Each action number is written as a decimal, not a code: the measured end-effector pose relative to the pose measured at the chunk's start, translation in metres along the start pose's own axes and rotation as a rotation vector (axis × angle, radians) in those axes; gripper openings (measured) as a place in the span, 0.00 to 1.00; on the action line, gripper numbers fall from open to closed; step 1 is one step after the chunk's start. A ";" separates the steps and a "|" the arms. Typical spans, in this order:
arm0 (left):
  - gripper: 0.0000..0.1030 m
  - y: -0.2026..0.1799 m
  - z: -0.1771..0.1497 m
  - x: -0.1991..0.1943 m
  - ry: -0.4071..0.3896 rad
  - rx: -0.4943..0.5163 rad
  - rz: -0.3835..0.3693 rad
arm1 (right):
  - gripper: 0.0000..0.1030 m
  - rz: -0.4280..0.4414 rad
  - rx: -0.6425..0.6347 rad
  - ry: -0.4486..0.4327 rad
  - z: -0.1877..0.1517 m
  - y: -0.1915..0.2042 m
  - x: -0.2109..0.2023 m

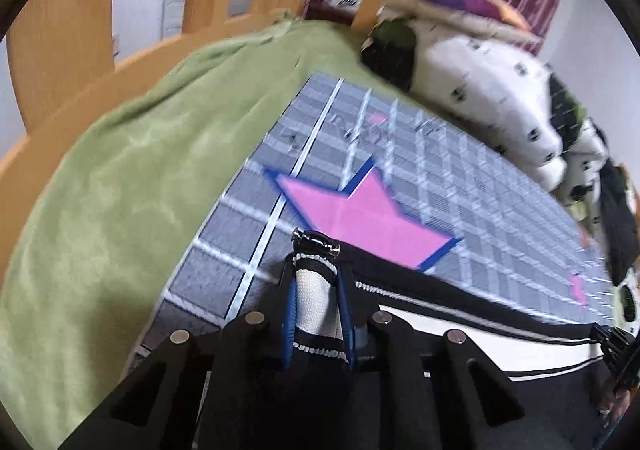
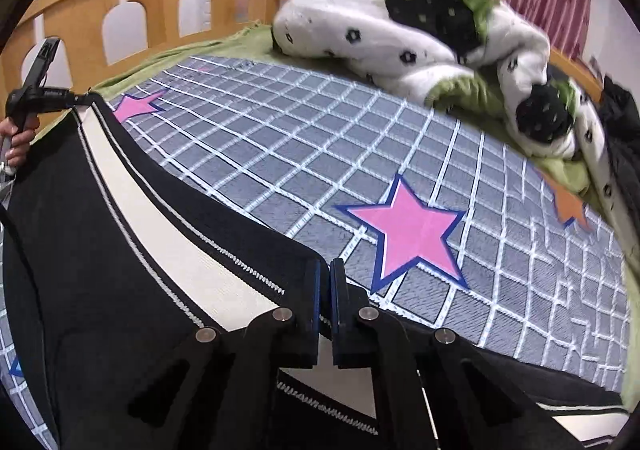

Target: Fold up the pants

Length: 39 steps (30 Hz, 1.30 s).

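My left claw is pinched narrow on the pants by their white stripe. My right claw is clamped on the pants' black edge, over the bed.

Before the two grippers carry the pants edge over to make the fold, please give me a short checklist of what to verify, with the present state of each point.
1. Left gripper shut on the pants at the white stripe: ok.
2. Right gripper shut on the pants edge: ok, though how much fabric it holds cannot be told.
3. Edge stretched between both grippers, no sag: ok.
4. Grid blanket ahead is bare for landing: ok.
5. Crumpled quilt apart from the pants: ok.
6. Lower legs lying flat: cannot tell, out of view.
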<state>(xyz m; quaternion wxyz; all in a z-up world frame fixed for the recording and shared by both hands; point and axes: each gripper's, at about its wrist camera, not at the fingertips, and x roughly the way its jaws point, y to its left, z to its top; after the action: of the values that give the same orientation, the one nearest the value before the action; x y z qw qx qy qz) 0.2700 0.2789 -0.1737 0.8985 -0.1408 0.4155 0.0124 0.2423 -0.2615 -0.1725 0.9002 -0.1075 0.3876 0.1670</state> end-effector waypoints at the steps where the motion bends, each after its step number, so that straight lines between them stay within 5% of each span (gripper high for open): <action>1: 0.19 -0.002 -0.004 0.005 -0.006 0.010 0.019 | 0.04 0.001 0.014 0.024 -0.003 -0.002 0.012; 8: 0.26 -0.031 -0.013 -0.034 -0.023 0.091 0.147 | 0.13 -0.051 0.105 0.017 -0.009 -0.011 0.004; 9: 0.33 -0.039 -0.016 -0.043 -0.035 0.112 0.125 | 0.15 -0.078 0.118 -0.004 -0.011 -0.015 -0.008; 10: 0.41 -0.048 -0.020 -0.050 -0.045 0.131 0.094 | 0.24 -0.128 0.135 -0.033 -0.016 -0.024 -0.025; 11: 0.61 -0.058 -0.024 -0.055 -0.051 0.142 0.050 | 0.38 -0.177 0.152 -0.050 -0.020 -0.032 -0.038; 12: 0.66 -0.072 -0.030 -0.058 -0.056 0.159 -0.002 | 0.42 -0.216 0.176 -0.060 -0.028 -0.041 -0.051; 16: 0.66 -0.139 -0.054 -0.047 -0.026 0.267 -0.136 | 0.42 -0.250 0.275 -0.017 -0.053 -0.081 -0.055; 18: 0.66 -0.163 -0.063 -0.028 0.004 0.317 -0.095 | 0.41 -0.279 0.290 0.082 -0.064 -0.095 -0.030; 19: 0.66 -0.173 -0.071 -0.007 0.033 0.377 0.006 | 0.41 -0.292 0.283 0.116 -0.071 -0.102 -0.017; 21: 0.69 -0.169 -0.078 0.023 0.052 0.409 0.120 | 0.41 -0.236 0.324 0.073 -0.077 -0.115 -0.017; 24: 0.73 -0.152 -0.069 0.029 0.028 0.327 0.058 | 0.40 -0.218 0.392 0.045 -0.083 -0.128 -0.020; 29: 0.69 -0.158 -0.076 0.005 0.050 0.353 0.139 | 0.40 -0.262 0.365 0.057 -0.077 -0.118 -0.024; 32: 0.71 -0.161 -0.101 -0.046 0.064 0.341 -0.031 | 0.43 -0.347 0.368 0.068 -0.080 -0.111 -0.051; 35: 0.71 -0.171 -0.144 -0.085 0.063 0.369 -0.145 | 0.51 -0.295 0.438 -0.015 -0.095 -0.098 -0.092; 37: 0.71 -0.180 -0.179 -0.089 0.088 0.437 -0.119 | 0.55 -0.273 0.481 -0.075 -0.109 -0.079 -0.125; 39: 0.74 -0.182 -0.212 -0.080 0.091 0.544 0.017 | 0.56 -0.266 0.506 -0.104 -0.120 -0.060 -0.148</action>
<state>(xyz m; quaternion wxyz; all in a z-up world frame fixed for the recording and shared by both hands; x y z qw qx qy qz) 0.0858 0.0559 -0.1997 0.8835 0.1086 0.4449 -0.0982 0.0903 -0.3883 -0.1414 0.9311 0.0792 0.3526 -0.0493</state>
